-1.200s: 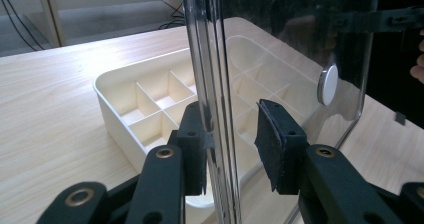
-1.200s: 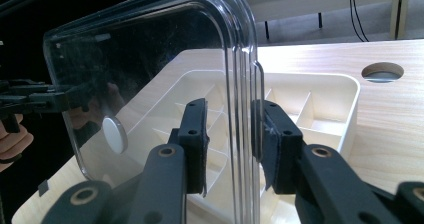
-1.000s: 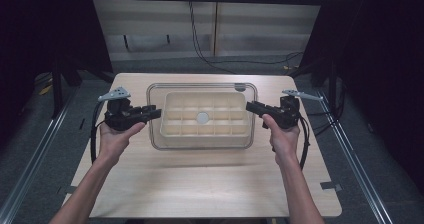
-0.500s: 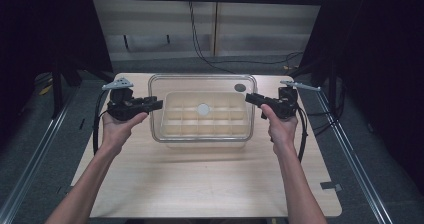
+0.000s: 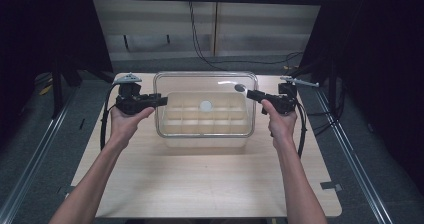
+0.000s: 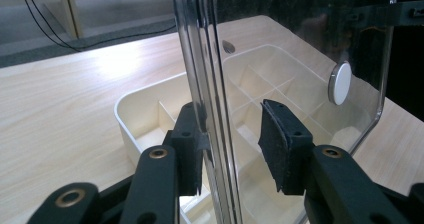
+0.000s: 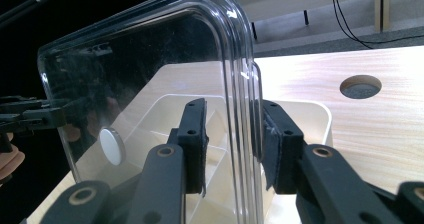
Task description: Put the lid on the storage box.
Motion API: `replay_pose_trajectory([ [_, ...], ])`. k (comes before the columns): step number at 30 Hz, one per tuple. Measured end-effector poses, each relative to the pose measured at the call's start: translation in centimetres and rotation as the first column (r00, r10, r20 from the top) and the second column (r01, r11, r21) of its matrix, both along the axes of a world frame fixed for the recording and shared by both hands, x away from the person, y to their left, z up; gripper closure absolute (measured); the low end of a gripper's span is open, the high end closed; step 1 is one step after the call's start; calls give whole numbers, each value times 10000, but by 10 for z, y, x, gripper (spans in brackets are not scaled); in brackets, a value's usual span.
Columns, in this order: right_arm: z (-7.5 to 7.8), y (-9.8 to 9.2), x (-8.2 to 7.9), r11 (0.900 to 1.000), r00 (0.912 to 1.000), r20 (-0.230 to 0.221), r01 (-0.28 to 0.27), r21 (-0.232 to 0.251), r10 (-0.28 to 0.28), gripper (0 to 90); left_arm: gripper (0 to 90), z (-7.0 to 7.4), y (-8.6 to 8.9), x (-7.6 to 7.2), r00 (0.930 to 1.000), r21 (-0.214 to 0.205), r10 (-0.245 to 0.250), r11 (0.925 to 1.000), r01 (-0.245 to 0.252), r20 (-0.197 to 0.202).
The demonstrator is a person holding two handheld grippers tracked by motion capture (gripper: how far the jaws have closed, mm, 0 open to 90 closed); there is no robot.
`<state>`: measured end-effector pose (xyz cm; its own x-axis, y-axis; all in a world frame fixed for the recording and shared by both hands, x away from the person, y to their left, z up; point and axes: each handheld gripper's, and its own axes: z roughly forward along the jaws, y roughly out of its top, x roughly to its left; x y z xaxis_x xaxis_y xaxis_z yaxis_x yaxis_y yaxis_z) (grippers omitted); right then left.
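Observation:
A clear plastic lid [image 5: 200, 81] with a white round disc [image 5: 205, 105] hangs over a cream compartment tray [image 5: 205, 141] on the wooden table. My left gripper [image 5: 162, 100] is at the lid's left edge. In the left gripper view [image 6: 232, 114] its jaws have just been opening: the rim [image 6: 210, 84] rests against one pad and the other pad [image 6: 280, 149] stands clear of it. My right gripper [image 5: 250, 94] is shut on the lid's right edge. In the right gripper view [image 7: 232, 106] the rim [image 7: 240, 74] sits between the pads, above the tray [image 7: 305, 111].
The table [image 5: 200, 184] has a round hole [image 5: 239, 88] near the lid's far right corner. Dark curtains flank both sides, and metal rails run along the floor. Cables trail from both grippers past the table edges. The tray's compartments look empty.
Both hands have carried the lid toward the far side of the table, while the tray has stayed put. The lid has shifted off square over the tray.

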<state>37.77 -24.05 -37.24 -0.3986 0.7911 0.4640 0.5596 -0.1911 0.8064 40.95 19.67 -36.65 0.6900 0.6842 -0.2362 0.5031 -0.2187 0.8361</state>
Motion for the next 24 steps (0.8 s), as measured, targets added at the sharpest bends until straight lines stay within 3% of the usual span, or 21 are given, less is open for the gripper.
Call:
replay_pose_trajectory([
  [7, -6, 1, 8, 10000, 10000, -38, 24, 13, -24, 672, 582, -8, -3, 8, 9996, -139, 259, 9996, -260, -88],
  [16, -12, 1, 20, 9999, 9995, -272, 130, -30, -131, 669, 560, -17, -2, 21, 9992, -212, 234, 9995, -242, -330],
  [22, -18, 3, 29, 9994, 9988, -433, 239, -236, -249, 654, 542, -21, -4, 28, 9983, 84, 358, 9993, -354, -454],
  [24, -21, 4, 32, 9986, 9982, -490, 337, -397, -356, 647, 539, -25, -4, 31, 9979, -7, 371, 9993, -372, -536],
])
